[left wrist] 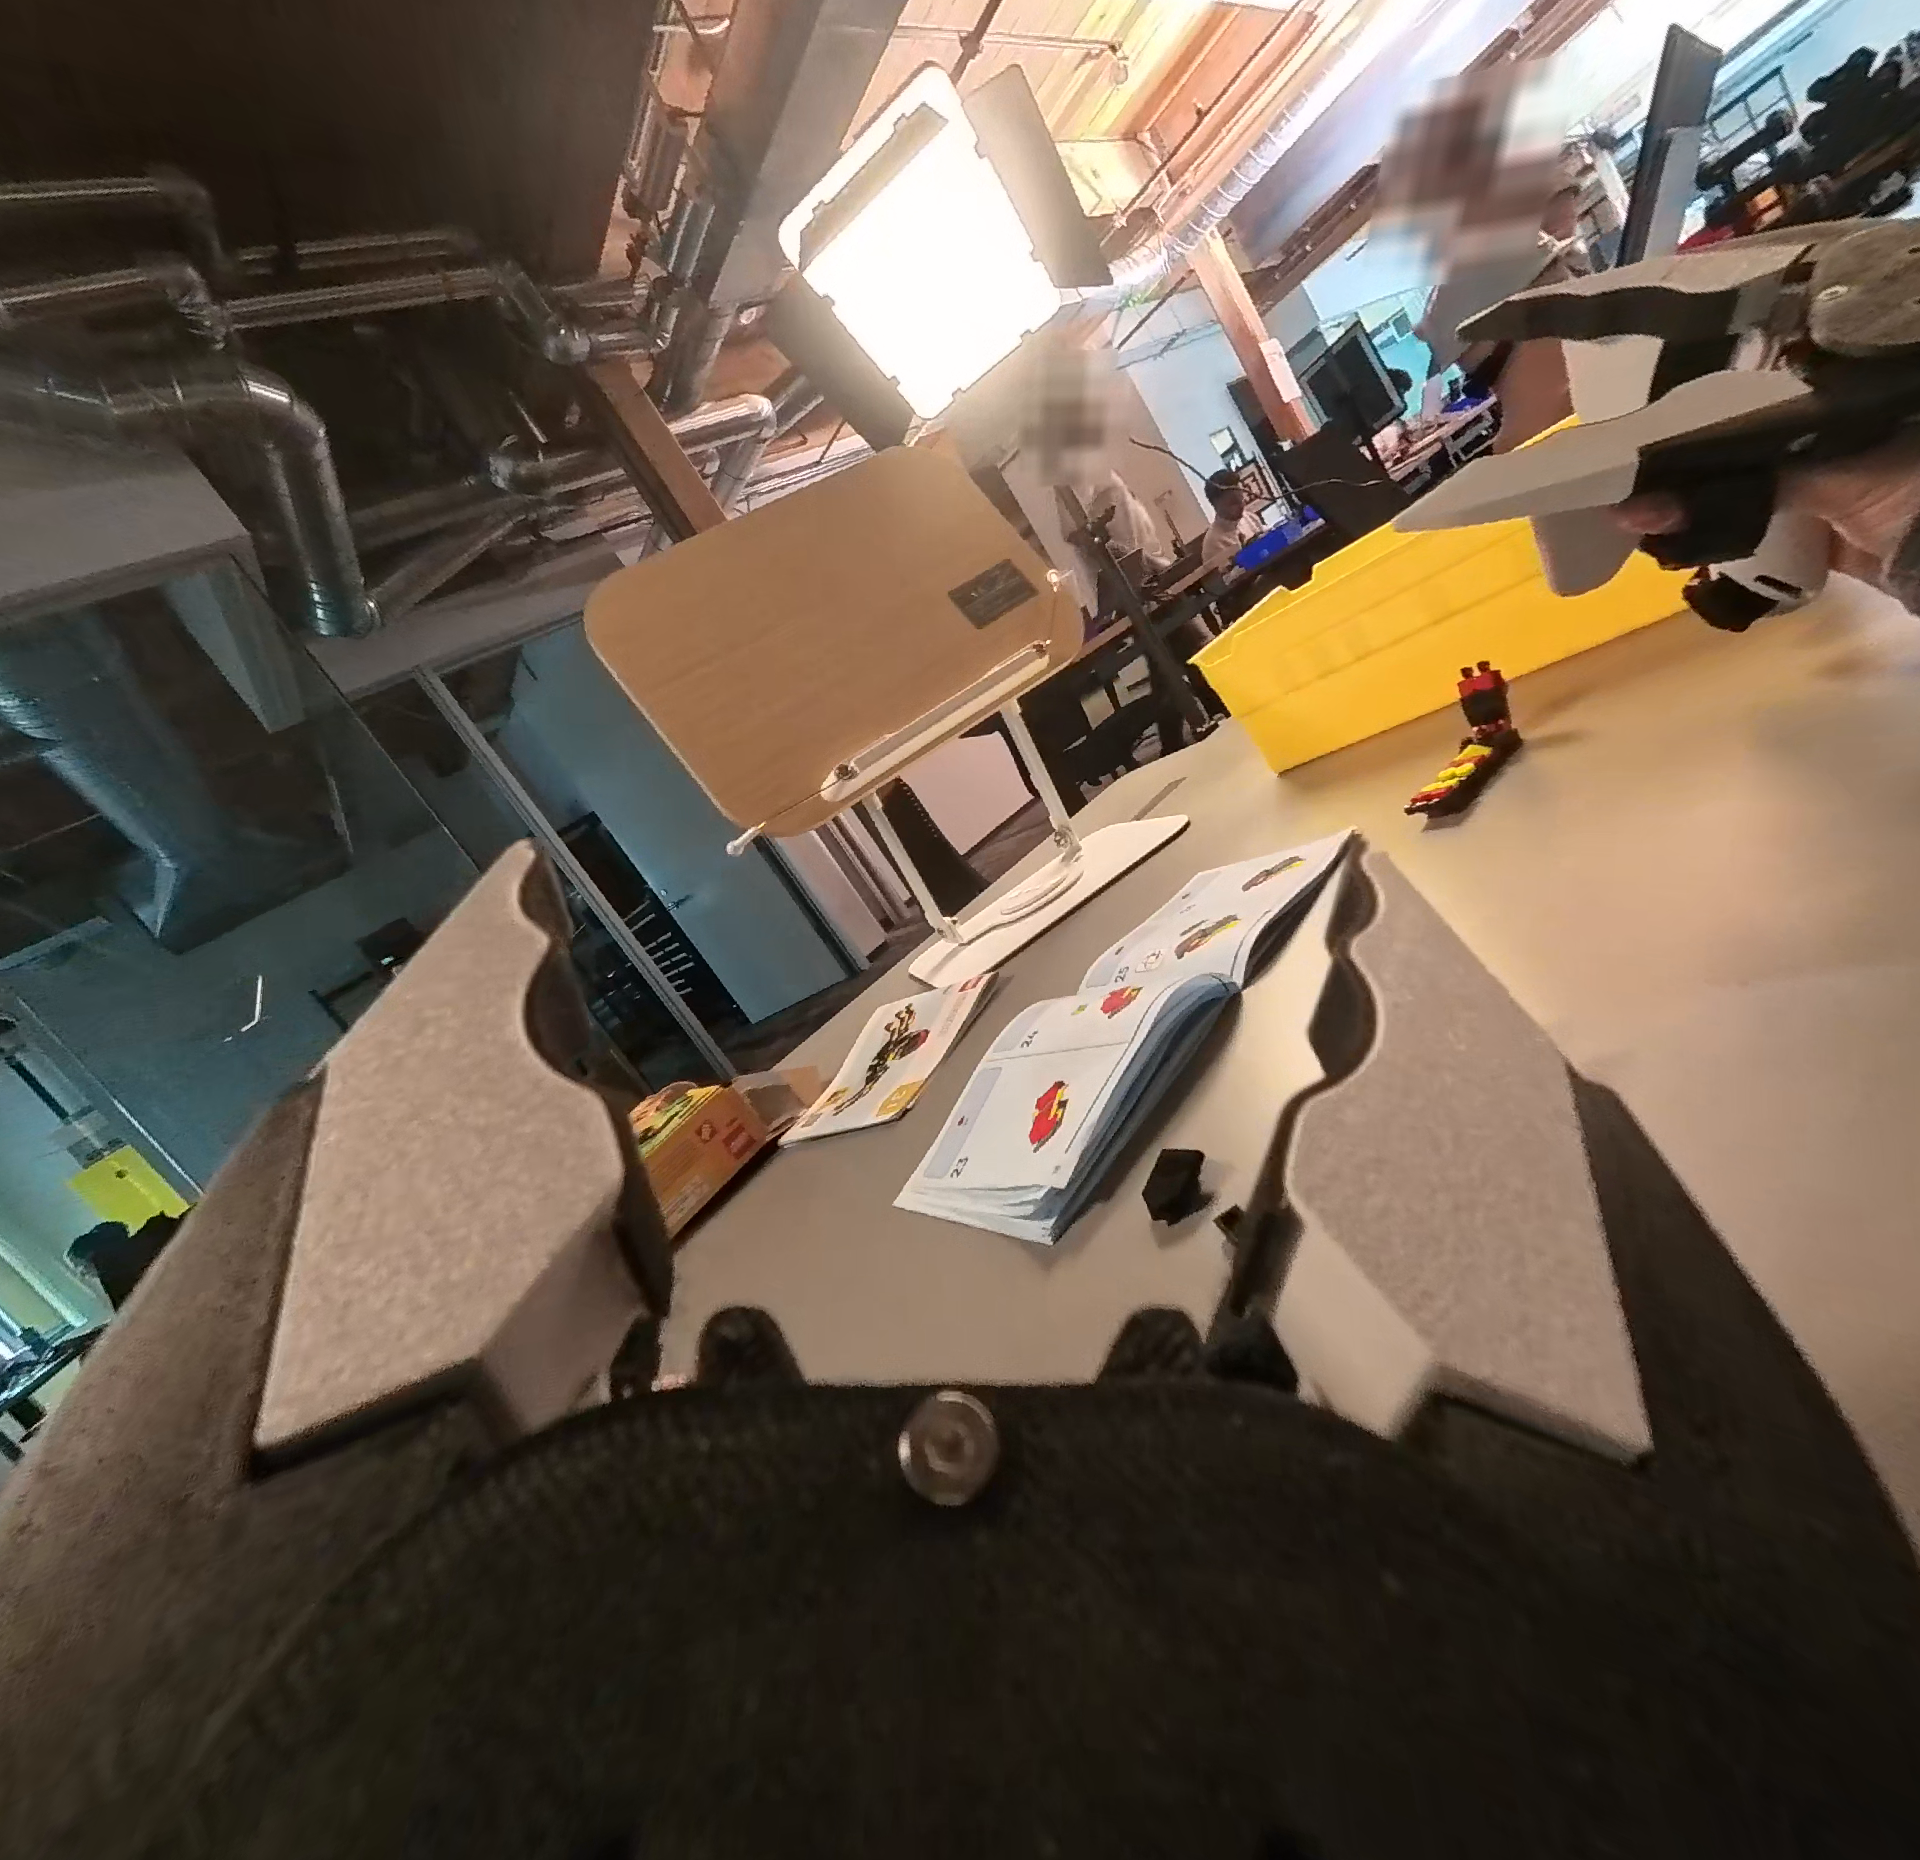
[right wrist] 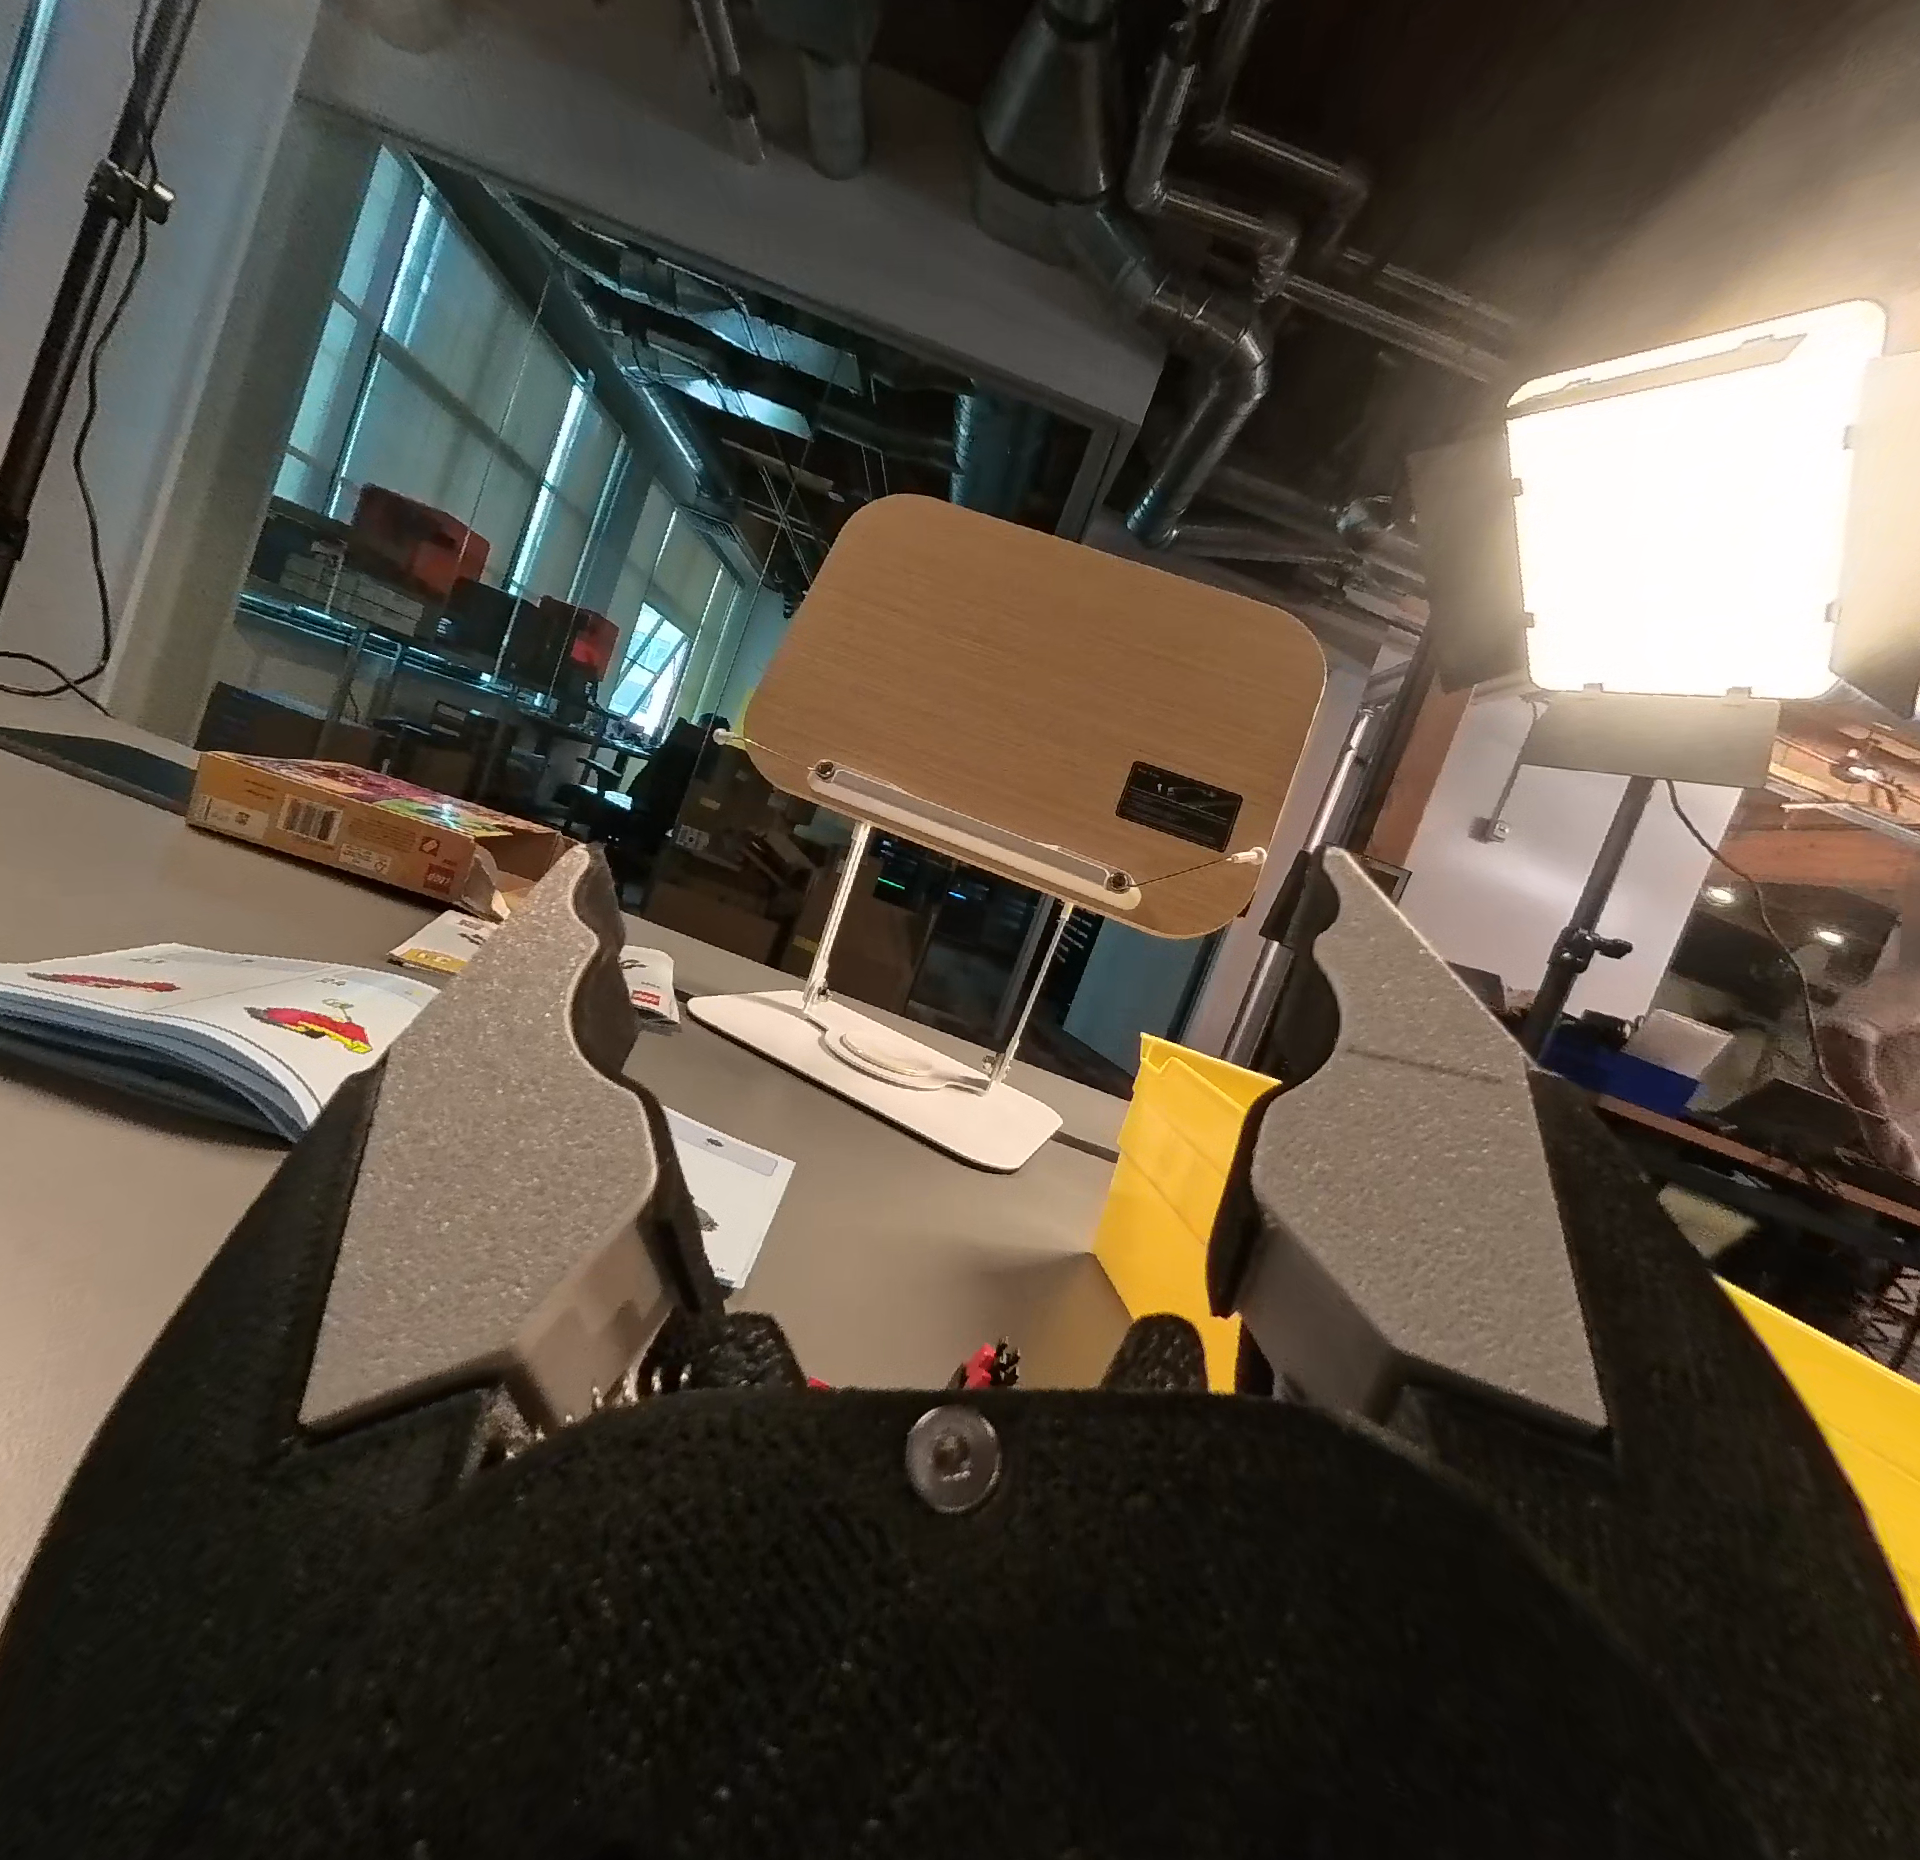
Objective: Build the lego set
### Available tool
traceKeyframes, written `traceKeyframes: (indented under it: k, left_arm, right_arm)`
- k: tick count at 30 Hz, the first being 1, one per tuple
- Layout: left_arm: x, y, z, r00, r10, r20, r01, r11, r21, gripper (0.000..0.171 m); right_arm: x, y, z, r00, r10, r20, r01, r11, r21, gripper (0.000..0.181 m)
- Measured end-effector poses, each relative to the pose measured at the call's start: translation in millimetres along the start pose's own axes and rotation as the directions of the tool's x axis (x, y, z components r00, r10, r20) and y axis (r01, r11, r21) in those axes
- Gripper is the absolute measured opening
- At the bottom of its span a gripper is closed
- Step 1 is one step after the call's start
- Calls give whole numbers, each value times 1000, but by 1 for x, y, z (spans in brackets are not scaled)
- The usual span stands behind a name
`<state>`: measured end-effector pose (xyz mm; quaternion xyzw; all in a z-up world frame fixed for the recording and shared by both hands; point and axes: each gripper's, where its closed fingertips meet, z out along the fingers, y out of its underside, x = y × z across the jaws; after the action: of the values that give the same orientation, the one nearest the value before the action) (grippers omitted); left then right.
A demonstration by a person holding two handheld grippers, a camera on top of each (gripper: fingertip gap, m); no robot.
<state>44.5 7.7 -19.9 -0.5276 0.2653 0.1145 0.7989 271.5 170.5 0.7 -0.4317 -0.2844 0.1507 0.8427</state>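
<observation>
Lying on grey table: open booklet | lamp glowing | left tongs, right tongs: wide, empty

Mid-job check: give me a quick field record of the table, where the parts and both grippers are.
left gripper: open, empty, above table
right gripper: open, empty
open manual: flat on table
loose black piece: beside manual
partial lego build: near yellow bin
book stand: empty, upright
lego box: opened, far left
</observation>
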Motion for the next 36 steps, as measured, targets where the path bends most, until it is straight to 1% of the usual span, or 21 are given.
traceKeyframes:
  k: [3,4,5,6,8,10,12,13,15,18,19,22,27,31,33,36]
  left_arm:
    - [6,3,1,1000,4,-29,-4,1000,-15,135]
    - [11,4,1,998,-1,-60,0,1000,-25,129]
    - [21,7,1,993,-16,-118,12,999,-39,123]
    - [34,10,2,980,-51,-191,40,997,-61,117]
    - [57,15,4,939,-168,-300,133,982,-134,114]
    - [71,12,7,898,-257,-356,198,961,-194,102]
    - [88,12,6,838,-363,-408,257,921,-293,84]
    - [95,17,6,815,-404,-416,263,897,-357,80]
    - [103,29,7,801,-433,-413,230,860,-456,69]
    - [110,43,7,805,-437,-403,176,823,-540,50]
    - [113,48,7,805,-437,-401,158,810,-565,47]
    - [117,62,5,809,-446,-383,113,758,-643,46]
    - [121,68,3,785,-488,-382,113,719,-686,43]
    - [126,75,-1,750,-545,-374,116,665,-738,37]
    - [129,78,-2,747,-546,-380,95,653,-751,32]
    - [132,80,-4,756,-521,-396,56,654,-755,24]
  right_arm:
    - [-1,1,0,1000,2,2,-2,1000,-3,125]
    - [-1,1,0,1000,2,3,-2,1000,-4,125]
    - [-1,1,0,1000,2,4,-2,1000,-4,125]
    - [-1,1,1,1000,2,5,-2,1000,-6,125]
    - [-2,2,1,1000,2,8,-2,1000,-8,125]
    - [-3,2,1,1000,1,12,-1,1000,-11,124]
    - [-4,3,2,1000,3,14,-3,1000,-13,124]
    - [-4,3,2,1000,4,15,-3,1000,-15,124]
    - [-5,3,3,1000,7,17,-7,1000,-16,124]
    - [-6,3,3,1000,7,24,-6,1000,-18,124]
    - [-7,3,3,1000,6,26,-5,1000,-18,124]
    - [-7,3,3,1000,9,27,-8,1000,-17,124]
    - [-7,3,3,999,16,29,-15,1000,-17,124]
    - [-7,4,3,999,16,32,-15,1000,-18,124]
    - [-7,4,3,999,17,33,-16,1000,-19,124]
    - [-7,4,3,999,18,33,-18,1000,-20,124]
